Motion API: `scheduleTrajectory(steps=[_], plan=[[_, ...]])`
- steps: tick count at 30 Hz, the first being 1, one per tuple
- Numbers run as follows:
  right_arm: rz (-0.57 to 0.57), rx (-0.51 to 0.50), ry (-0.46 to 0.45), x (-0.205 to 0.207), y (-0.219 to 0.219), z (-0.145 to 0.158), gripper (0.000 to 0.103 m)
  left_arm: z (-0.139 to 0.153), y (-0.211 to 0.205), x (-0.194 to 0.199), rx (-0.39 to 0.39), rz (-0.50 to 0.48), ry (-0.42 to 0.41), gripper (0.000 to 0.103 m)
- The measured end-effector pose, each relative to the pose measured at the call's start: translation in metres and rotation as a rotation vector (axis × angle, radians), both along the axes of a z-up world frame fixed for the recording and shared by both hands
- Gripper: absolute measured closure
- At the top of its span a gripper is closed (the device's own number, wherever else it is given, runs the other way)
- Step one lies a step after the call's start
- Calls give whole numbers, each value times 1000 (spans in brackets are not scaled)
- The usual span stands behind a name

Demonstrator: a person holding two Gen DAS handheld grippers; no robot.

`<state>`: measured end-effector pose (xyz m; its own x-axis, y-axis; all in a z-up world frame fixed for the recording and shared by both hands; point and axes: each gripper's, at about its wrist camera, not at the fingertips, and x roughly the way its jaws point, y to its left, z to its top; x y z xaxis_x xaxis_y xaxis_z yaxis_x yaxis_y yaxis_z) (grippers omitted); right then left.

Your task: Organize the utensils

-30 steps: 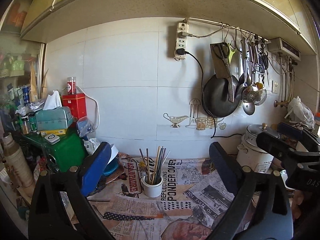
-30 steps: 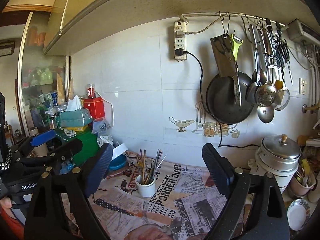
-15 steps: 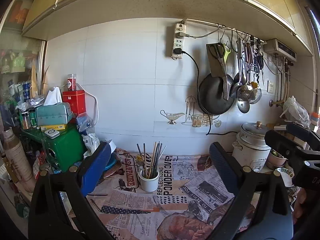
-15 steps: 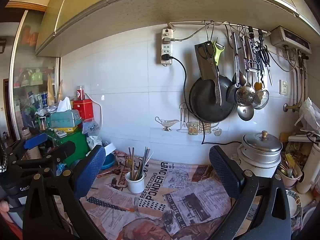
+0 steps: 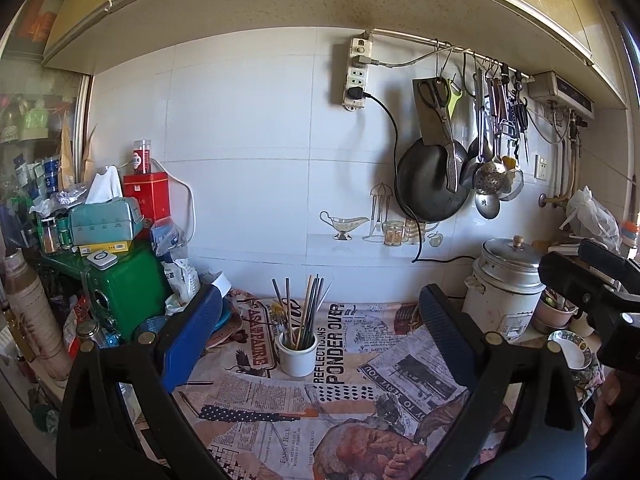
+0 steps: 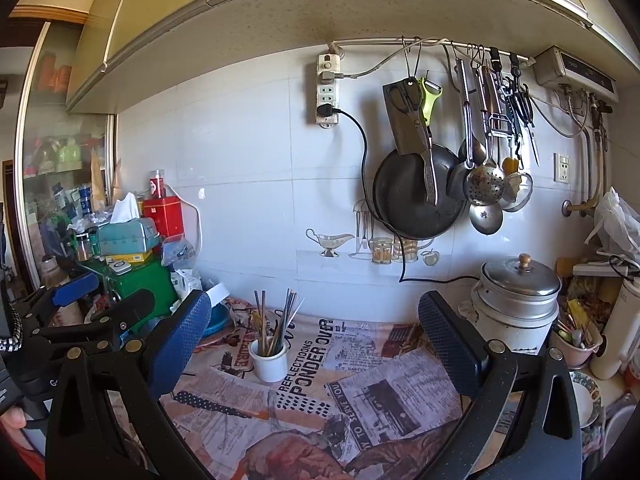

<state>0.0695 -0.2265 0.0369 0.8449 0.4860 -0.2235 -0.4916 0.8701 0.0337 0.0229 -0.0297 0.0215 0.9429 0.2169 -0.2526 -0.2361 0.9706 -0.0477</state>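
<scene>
While both grippers (left gripper point(image 5: 320, 328), right gripper point(image 6: 314, 336)) hover jaws wide and empty, chopsticks point(image 5: 306, 312) stand bunched in the white cup point(image 5: 297, 356) mid-bench point(image 5: 360, 360); fits pre-sort or finished, can't tell which.

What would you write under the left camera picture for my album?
Open left gripper faces a white cup of chopsticks on a newspaper-print counter.

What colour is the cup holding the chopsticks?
White: the small round ceramic cup of chopsticks is plain white, clearest in the left wrist view.
</scene>
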Motion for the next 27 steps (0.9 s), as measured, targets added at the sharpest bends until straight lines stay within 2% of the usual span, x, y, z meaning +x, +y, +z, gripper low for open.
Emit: scheduleTrajectory(steps=[27], plan=[[-1,7,2,-3,-5,0,0,4,-6,-1,3,-29,-13,4]])
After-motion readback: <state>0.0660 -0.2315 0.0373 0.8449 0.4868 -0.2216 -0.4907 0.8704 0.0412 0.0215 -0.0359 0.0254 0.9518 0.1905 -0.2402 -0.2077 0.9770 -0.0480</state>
